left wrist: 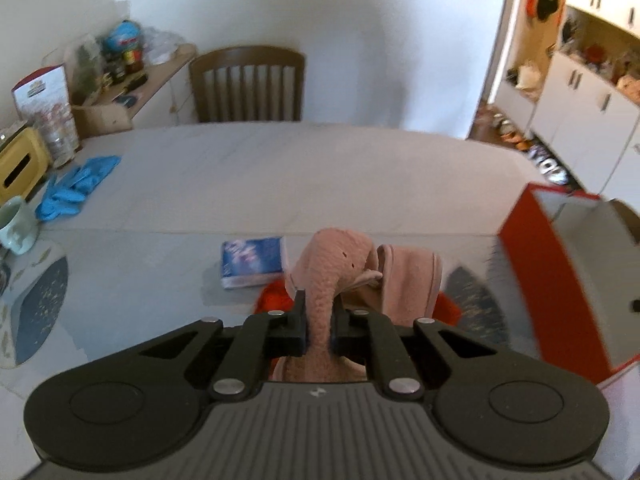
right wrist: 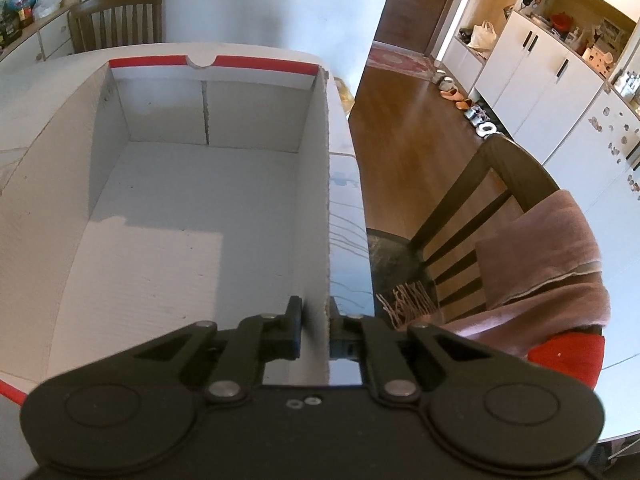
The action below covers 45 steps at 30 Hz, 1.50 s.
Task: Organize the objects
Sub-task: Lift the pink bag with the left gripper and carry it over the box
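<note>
A pink plush elephant (left wrist: 340, 256) hangs just above the table, and my left gripper (left wrist: 320, 300) is shut on its trunk. Under the toy lies something red (left wrist: 274, 300), and a blue packet (left wrist: 253, 261) rests on the table just left of it. The open box with red outer sides (left wrist: 536, 264) stands to the right of the toy. In the right wrist view this box (right wrist: 200, 208) is white inside and holds nothing. My right gripper (right wrist: 316, 308) is shut on the box's right wall (right wrist: 318, 184), one finger inside and one outside.
On the white table (left wrist: 280, 168), blue gloves (left wrist: 76, 188), a pale green mug (left wrist: 18, 224) and a yellow tissue box (left wrist: 20, 168) lie at the left. A wooden chair (left wrist: 248, 84) stands behind it. Right of the box, a dark chair (right wrist: 500, 200) carries a pink scarf (right wrist: 552, 264).
</note>
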Tool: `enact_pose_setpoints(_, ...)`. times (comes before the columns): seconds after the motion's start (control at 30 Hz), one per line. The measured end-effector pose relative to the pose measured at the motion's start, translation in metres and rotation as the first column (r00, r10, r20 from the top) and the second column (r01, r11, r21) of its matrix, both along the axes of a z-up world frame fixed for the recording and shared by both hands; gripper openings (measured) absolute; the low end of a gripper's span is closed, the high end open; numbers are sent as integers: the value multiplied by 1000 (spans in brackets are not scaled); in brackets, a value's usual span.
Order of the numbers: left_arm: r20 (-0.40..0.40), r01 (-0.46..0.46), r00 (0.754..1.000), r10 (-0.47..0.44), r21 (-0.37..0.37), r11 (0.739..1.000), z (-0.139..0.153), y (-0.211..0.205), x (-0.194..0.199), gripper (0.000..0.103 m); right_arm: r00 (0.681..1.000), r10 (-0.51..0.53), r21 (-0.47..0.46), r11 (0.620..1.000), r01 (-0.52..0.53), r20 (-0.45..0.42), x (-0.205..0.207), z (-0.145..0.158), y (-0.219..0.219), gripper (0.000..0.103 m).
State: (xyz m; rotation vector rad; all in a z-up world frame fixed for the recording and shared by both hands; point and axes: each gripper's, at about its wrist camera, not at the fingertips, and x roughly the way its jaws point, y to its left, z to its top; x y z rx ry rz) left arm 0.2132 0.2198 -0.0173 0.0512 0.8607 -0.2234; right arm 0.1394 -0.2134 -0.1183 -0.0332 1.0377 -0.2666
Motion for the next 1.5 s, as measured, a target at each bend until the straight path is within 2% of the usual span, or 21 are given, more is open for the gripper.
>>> enact_pose_setpoints(0.2,39,75,997,-72,-75,994,37,-23,-8,9,1000,6,10,1000,-6,1,0,0,2,7)
enact_pose_setpoints(0.4,84,192,979,-183,-102,976,62,-62,-11,9,1000,10,11,1000,-10,2,0,0,4,7)
enact_pose_setpoints(0.6,134,302,948,-288,-99,948,85,-107,-7,9,1000,14,15,1000,-14,3,0,0,6,6)
enact_pose_setpoints(0.8,189,409,902,-388,-92,908,106,-158,4,9,1000,21,15,1000,-21,2,-1,0,5,6)
enact_pose_setpoints(0.97,175,481,870,-461,-99,871,104,-209,10,9,1000,24,16,1000,-24,0,-2,0,5,6)
enact_pose_setpoints(1.1,144,516,853,-501,-96,851,93,-243,13,9,1000,27,16,1000,-27,-1,-2,0,4,6)
enact_pose_setpoints(1.17,123,519,853,-506,-109,848,86,-258,20,9,1000,28,17,999,-28,0,-3,0,4,6)
enact_pose_setpoints(1.37,32,465,883,-467,-179,867,65,-291,44,9,1000,30,19,999,-30,0,-2,0,3,6)
enact_pose_setpoints(1.43,9,475,876,-482,-193,859,58,-303,50,9,999,32,19,999,-32,-1,-2,0,3,6)
enact_pose_setpoints(1.5,-4,499,863,-506,-150,853,48,-320,51,9,999,33,19,999,-33,-1,-2,0,3,6)
